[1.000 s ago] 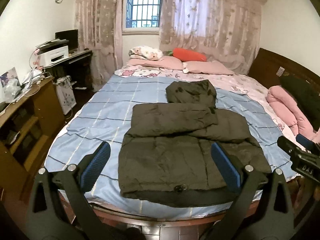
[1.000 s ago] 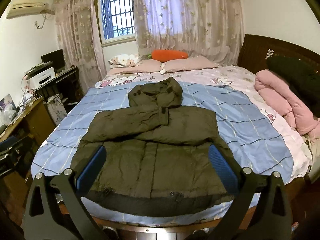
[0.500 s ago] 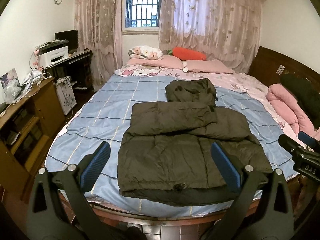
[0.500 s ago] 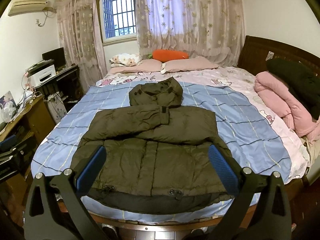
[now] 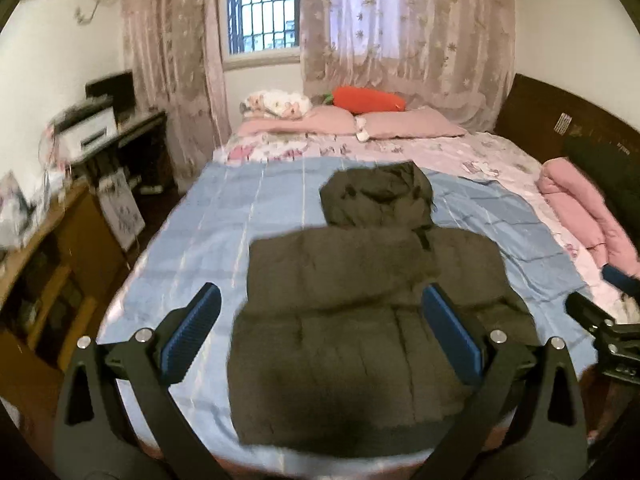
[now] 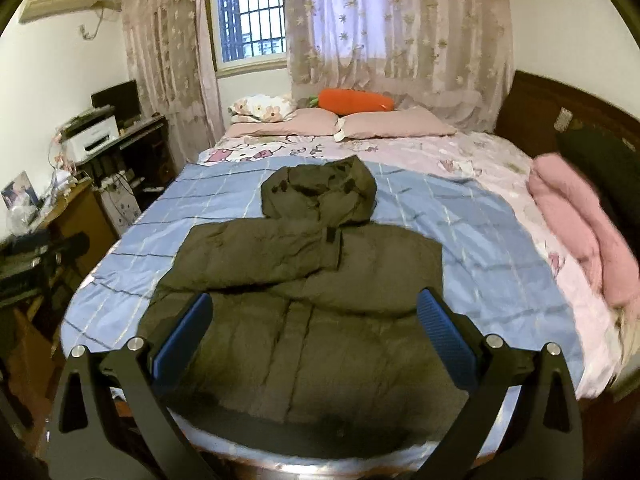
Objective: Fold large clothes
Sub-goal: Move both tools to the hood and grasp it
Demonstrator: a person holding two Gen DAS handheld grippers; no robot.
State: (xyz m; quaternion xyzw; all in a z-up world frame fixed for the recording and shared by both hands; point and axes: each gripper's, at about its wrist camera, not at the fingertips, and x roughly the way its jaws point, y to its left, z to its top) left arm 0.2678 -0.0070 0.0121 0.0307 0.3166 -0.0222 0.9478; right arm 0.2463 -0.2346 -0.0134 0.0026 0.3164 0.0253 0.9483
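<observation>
A dark olive puffer jacket (image 5: 360,300) (image 6: 312,300) lies flat on the blue checked sheet (image 5: 224,232) (image 6: 472,232) of the bed, hood toward the pillows and hem at the near edge. Both sleeves are folded across its chest. My left gripper (image 5: 320,336) hangs open above the jacket's lower half, touching nothing. My right gripper (image 6: 314,336) is open too, over the hem area, with nothing between its blue pads. The right gripper's tip (image 5: 600,320) shows at the right edge of the left wrist view.
Pink pillows (image 6: 396,124) and an orange carrot cushion (image 6: 352,102) lie at the head of the bed. A rolled pink quilt (image 6: 576,232) sits along the right side. A wooden desk (image 5: 44,248) and a printer (image 6: 92,140) stand at the left. The dark headboard (image 5: 560,120) is at right.
Both grippers have moved forward and a little higher over the bed, so the jacket's hem is now nearer the bottom of each view. The jacket has not moved.
</observation>
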